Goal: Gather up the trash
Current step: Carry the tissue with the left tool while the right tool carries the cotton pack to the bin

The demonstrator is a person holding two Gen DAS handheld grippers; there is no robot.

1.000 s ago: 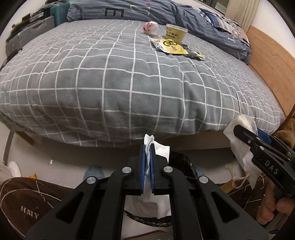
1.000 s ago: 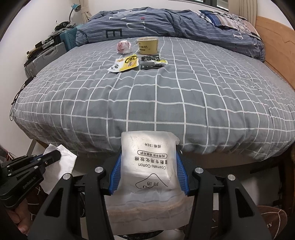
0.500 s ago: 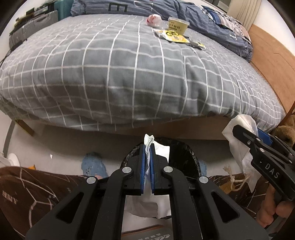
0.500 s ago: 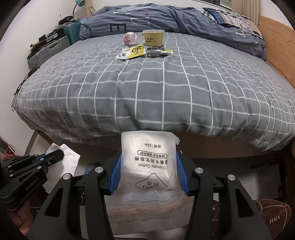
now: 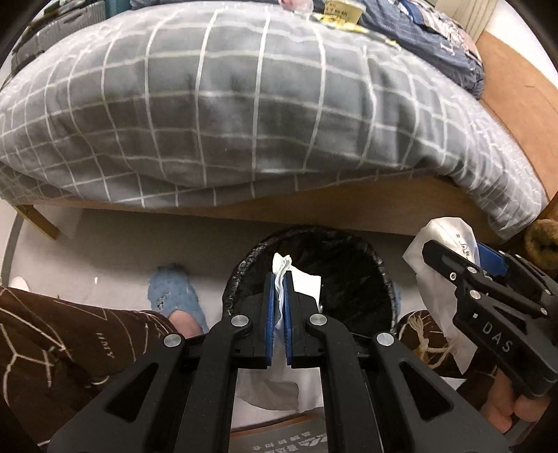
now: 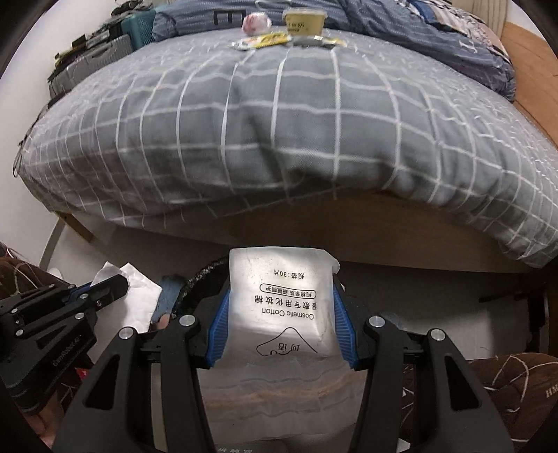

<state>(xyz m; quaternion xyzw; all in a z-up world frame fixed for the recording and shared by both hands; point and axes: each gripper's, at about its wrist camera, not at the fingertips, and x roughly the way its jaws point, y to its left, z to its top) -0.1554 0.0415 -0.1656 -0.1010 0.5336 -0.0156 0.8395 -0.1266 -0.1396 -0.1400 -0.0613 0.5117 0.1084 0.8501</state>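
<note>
Bedroom, dim and cluttered: wide bed (image 6: pixel 279 139) under a grey checked blanket, striped navy duvet (image 6: pixel 436 31) bunched along the far side, wooden frame showing below, luggage (image 6: pixel 94 55) stacked at the left wall. Pale floor (image 5: pixel 115 251) beneath, with a black-lined trash bin (image 5: pixel 310 278) just short of the bed's edge and a blue-slippered foot (image 5: pixel 174 292) beside it.

Mid-task, by the look of it. Two pieces picked up, neither dropped yet. Left gripper (image 5: pixel 278 306) poised above the bin's mouth, fingers pressed together on a crumpled white tissue (image 5: pixel 280 268). Right gripper (image 6: pixel 280 313) close beside, fingers spread about halfway and clamped on a white cosmetic-cotton packet (image 6: pixel 279 296), bin rim just visible behind it.

Left to collect, far across the blanket: a pink-and-white wad (image 6: pixel 256 22), a yellow cup (image 6: pixel 303 21), a yellow wrapper (image 6: pixel 265 40) and a darker wrapper (image 6: pixel 321 41), all close together near the duvet. Probably release of both loads first, then a reach back over the bed.
</note>
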